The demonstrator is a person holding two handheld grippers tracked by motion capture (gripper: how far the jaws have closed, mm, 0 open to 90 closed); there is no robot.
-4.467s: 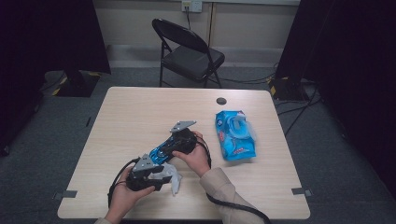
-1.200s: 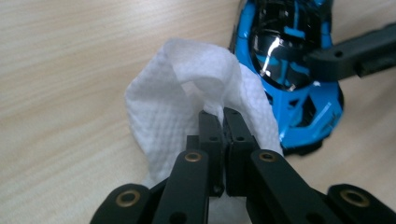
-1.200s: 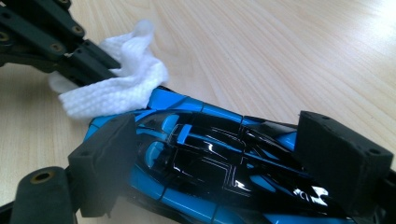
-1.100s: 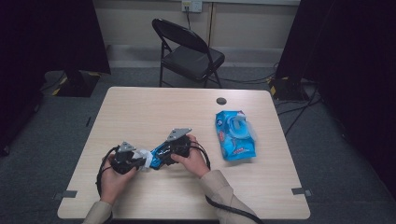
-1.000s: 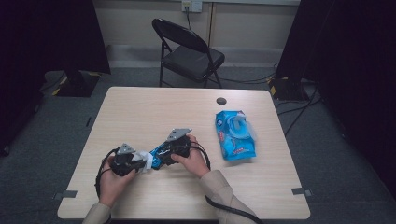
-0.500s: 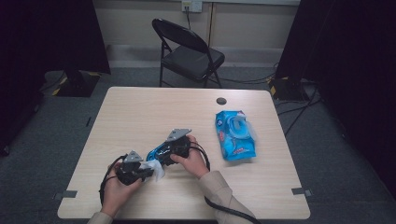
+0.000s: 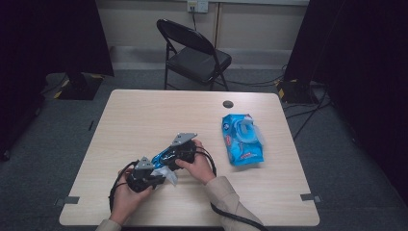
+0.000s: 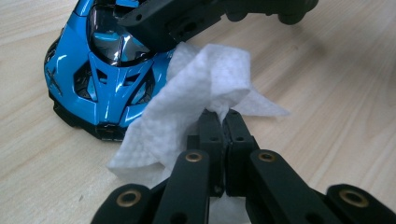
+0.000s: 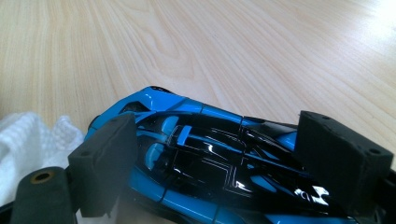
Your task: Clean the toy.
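You are at the wiping step: your right gripper [image 9: 224, 163] clamps the glossy blue toy car [image 9: 219, 158] on the light wooden tabletop [image 9: 233, 46] with wide fingers, your left gripper [image 8: 223, 126] pinches the white textured wipe [image 8: 196, 88] tightly at its nose, so next rub along the bodywork.

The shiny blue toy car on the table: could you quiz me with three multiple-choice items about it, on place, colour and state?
1. Where is the blue wet-wipes packet?
A. right of the car
B. on the chair
C. on the floor
2. What colour is the crumpled textured cloth wipe?
A. white
B. red
C. yellow
3. How is the shiny blue toy car held?
A. lying free
B. between the right gripper's jaws
C. by bare fingers

A: the high view shows the packet there. A: white beside the car. B: black pads flank its sides, while the left gripper pinches the wipe.
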